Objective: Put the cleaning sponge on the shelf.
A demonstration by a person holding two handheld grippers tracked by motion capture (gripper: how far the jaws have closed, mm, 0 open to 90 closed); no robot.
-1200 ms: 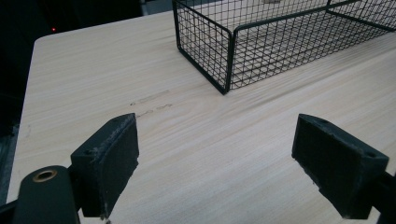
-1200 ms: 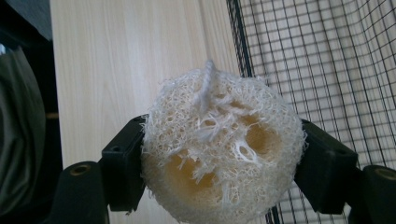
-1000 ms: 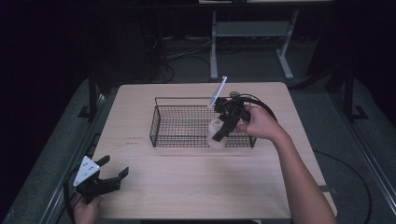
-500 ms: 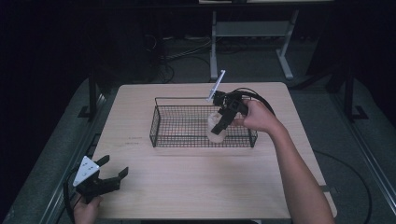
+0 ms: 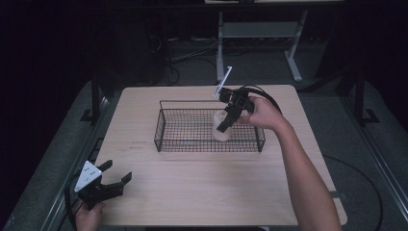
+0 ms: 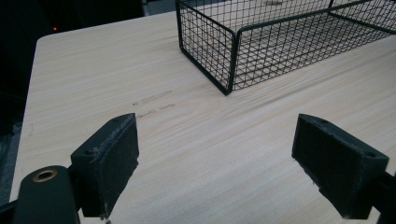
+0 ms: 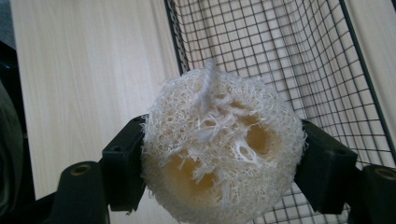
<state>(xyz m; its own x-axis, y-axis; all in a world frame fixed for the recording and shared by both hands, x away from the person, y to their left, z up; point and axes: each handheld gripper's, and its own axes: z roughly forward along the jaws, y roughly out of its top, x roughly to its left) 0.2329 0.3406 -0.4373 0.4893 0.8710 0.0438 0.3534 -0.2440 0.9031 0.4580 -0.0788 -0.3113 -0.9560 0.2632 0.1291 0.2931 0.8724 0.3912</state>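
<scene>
The right hand-held gripper (image 5: 225, 124) clenches a loofah (image 7: 219, 149) inside the wire basket (image 5: 183, 144), while the left hand-held gripper (image 6: 229, 163) hovers released over the counter (image 5: 202, 192).

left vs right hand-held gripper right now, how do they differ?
The left hand-held gripper has its jaws wide apart with nothing between them; the right hand-held gripper is clamped on a pale loofah sponge. The left sits low at the table's near left corner; the right is tilted down into the wire basket. Both have black padded jaws and are held by a hand.
</scene>
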